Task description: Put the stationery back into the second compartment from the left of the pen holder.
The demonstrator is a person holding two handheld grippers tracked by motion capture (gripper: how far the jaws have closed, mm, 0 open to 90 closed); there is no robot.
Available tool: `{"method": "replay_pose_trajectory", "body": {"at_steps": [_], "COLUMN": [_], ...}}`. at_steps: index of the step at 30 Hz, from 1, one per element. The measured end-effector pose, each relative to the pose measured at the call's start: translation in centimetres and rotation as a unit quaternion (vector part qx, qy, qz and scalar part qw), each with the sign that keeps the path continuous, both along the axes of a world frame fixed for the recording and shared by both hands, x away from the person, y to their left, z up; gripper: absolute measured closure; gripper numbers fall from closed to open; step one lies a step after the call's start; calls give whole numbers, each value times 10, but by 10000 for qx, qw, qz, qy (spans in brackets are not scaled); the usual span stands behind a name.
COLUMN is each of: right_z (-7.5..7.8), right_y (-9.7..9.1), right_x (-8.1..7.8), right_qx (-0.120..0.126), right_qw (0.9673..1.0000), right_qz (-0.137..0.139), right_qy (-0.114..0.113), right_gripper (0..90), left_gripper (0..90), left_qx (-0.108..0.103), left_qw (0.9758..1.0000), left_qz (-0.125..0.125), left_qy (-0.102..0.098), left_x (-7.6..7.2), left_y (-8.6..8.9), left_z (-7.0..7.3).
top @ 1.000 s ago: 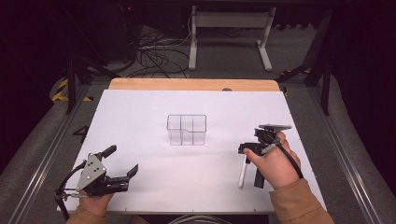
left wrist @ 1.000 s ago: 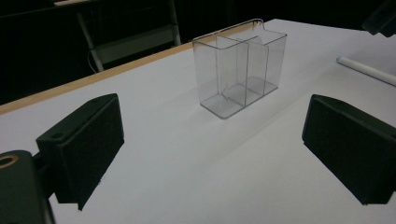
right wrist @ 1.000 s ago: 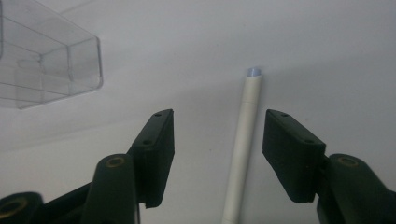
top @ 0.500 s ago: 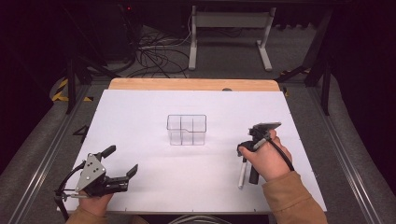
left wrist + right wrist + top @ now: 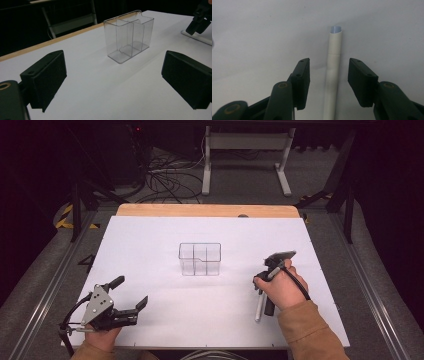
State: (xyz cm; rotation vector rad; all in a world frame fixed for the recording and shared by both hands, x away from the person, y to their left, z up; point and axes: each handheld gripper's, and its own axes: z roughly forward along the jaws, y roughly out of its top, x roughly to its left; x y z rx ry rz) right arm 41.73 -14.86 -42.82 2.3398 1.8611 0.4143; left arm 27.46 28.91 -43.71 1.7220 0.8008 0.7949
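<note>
My right gripper [image 5: 263,296] hangs over the white pen [image 5: 259,308], which lies flat on the white tabletop [image 5: 150,240] at about four o'clock from the clear divided box [image 5: 200,258]. In the right gripper view the pen [image 5: 332,75] runs straight up between my jaws, toward twelve o'clock, with a gap on both sides; the pads do not touch it. Nothing else lies near the pen, so nothing blocks the approach.

My left gripper [image 5: 131,293] sits at about seven o'clock from the box, its jaws spread wide with nothing between them. In the left gripper view the box [image 5: 129,35] stands upright and well apart from it.

Compared with a second ago, my right hand has come down and drawn in over the pen, and its jaws have just been closing, the pen between them but not pinched. My left hand has kept its place.

There is bare tabletop all around the box. The pen lies nearer the right and near edges, with open room on each side.
</note>
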Motion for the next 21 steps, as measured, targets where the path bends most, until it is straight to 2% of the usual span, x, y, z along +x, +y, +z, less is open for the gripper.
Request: {"method": "replay_pose_trajectory", "body": {"at_steps": [7,15,21], "right_z": [-3,-6,-10], "right_y": [2,4,5], "right_x": [1,2,3], "right_qx": [-75,-255,-377], "right_qw": [9999,9996,9991], "right_qz": [-36,-45,-59], "right_qy": [75,130,163], "right_gripper": [568,710,758], "left_gripper": [69,70,70], "left_qx": [9,3,17], "left_qw": [10000,10000,10000], "left_qz": [3,16,16], "left_qy": [-30,-40,-50], "left_x": [0,0,0], "left_y": [0,0,0], "left_z": [0,-1,-1]}}
